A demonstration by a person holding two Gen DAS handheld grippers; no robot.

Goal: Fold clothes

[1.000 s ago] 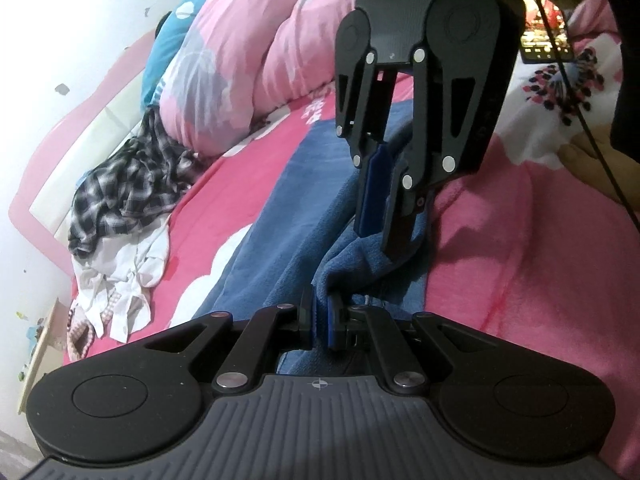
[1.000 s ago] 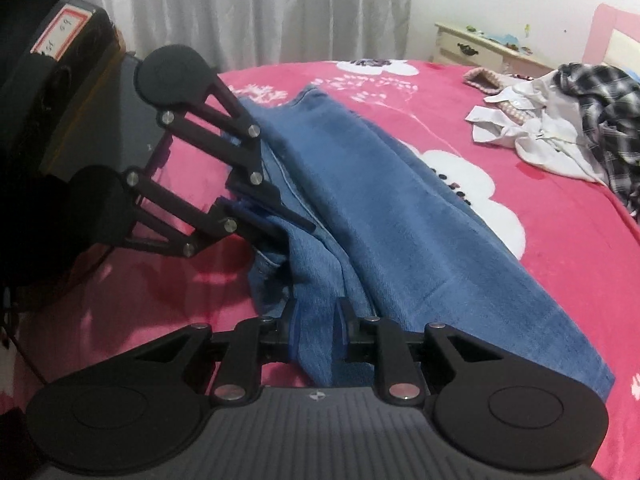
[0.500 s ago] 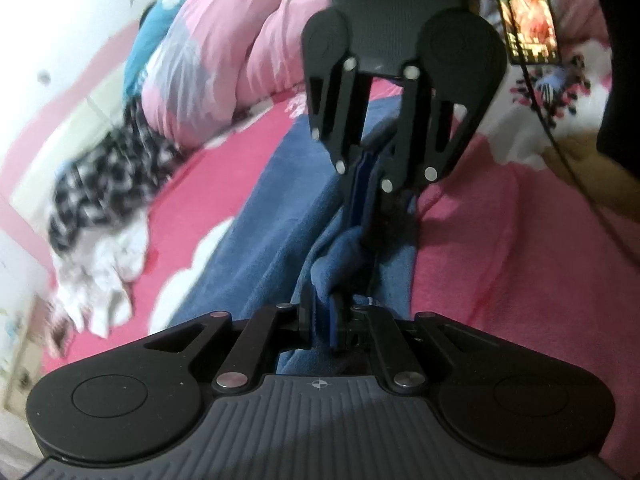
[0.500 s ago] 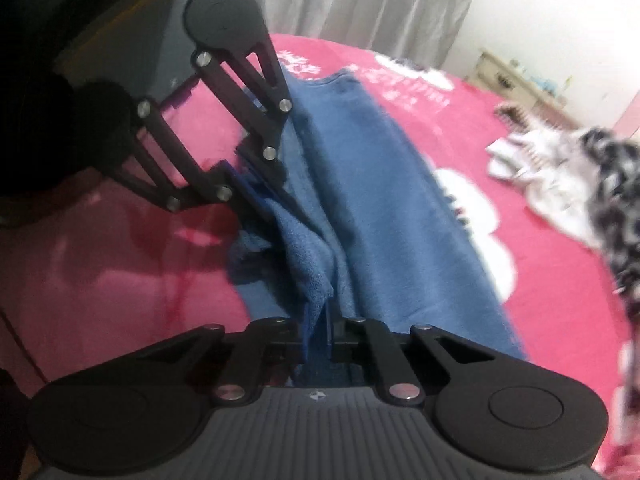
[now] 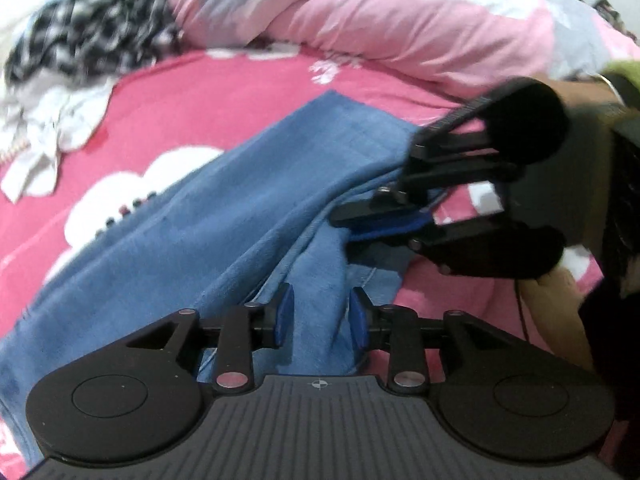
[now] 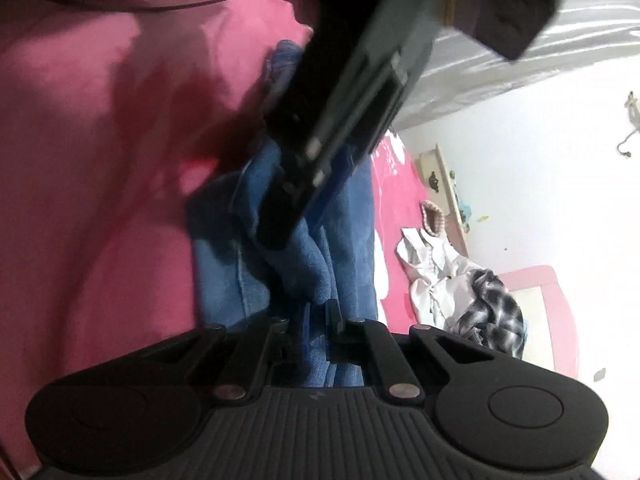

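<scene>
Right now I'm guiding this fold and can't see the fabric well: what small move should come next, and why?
Probably let the left gripper finish letting go and draw it back. Its jaws are opening, with a ridge of the blue garment between the pads but no longer squeezed. The right gripper is shut on the same bunched end, so it can likely lay that end down alone.

left wrist view: close above the blue jeans [image 5: 208, 216], facing down along them toward the pink duvet [image 5: 400, 28]
right wrist view: rolled sideways, close over the jeans' bunched end [image 6: 304, 264], facing the white wall [image 6: 540, 152]
shared: jeans, plaid shirt [image 5: 80, 36] beyond them
</scene>
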